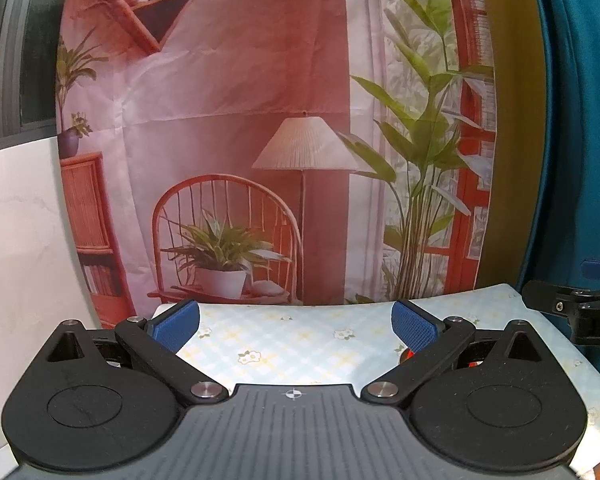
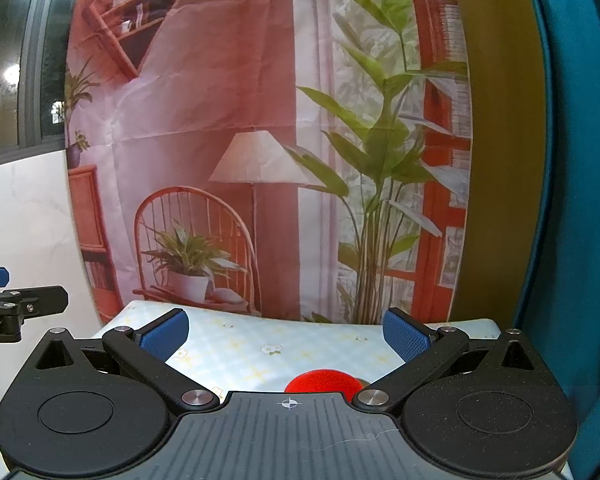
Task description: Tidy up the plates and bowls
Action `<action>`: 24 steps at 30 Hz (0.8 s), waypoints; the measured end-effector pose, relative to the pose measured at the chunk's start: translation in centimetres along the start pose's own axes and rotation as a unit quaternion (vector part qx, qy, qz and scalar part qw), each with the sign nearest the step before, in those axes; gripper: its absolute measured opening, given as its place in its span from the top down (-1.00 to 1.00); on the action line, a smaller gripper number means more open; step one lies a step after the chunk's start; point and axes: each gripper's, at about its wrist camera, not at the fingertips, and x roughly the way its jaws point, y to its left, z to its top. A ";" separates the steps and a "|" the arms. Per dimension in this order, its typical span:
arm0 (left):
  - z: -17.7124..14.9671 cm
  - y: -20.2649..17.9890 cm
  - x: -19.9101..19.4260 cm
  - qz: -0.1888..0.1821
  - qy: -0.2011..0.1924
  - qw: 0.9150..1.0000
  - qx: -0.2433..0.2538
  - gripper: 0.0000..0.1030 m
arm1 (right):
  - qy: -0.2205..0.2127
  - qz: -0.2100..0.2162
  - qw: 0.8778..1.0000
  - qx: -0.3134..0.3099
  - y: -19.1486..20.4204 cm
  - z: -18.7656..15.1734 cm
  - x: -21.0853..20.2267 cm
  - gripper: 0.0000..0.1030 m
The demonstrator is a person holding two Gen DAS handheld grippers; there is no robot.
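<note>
Blue-padded fingers [image 1: 178, 326] on the left gripper [image 1: 296, 326] stand spread wide apart with nothing between them, and the right gripper [image 2: 286, 334] shows the same: its two blue pads [image 2: 166, 334] are splayed open and empty. Both tools are held level above the near part of a table [image 1: 300, 344] covered in a pale blue checked cloth printed with small white flowers.

No plate or bowl can be made out clearly in either view. The only candidate is a red rounded object [image 2: 324, 381] lying on the cloth just in front of the right gripper's body, low between its open fingers and partly hidden by the housing; what it is cannot be told. In the left wrist view a small patch of the same red [image 1: 407, 355] peeks out just behind the right-hand finger.

Each gripper appears at the edge of the other's view, as a black clamp-like shape with a blue part above it.

Behind the table hangs a creased fabric backdrop [image 1: 240, 120] printed with a rattan chair, a potted plant, a floor lamp and tall green leaves. To its left are a white marbled wall panel [image 1: 20, 240] and a dark window frame; to the right, a teal curtain [image 1: 580, 120].
</note>
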 end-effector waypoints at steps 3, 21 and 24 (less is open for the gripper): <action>0.0 0.0 0.0 -0.001 -0.001 1.000 0.001 -1.00 | 0.000 -0.001 1.000 0.001 -0.1 0.0 0.0 -0.99; -0.1 -0.2 -0.1 -0.002 -0.001 1.000 0.010 -1.00 | 0.002 -0.003 1.000 0.006 -0.4 -0.4 0.0 -0.99; -0.1 -0.2 -0.1 -0.001 -0.001 1.000 0.012 -1.00 | 0.002 -0.003 1.000 0.009 -0.4 -0.5 -0.1 -0.99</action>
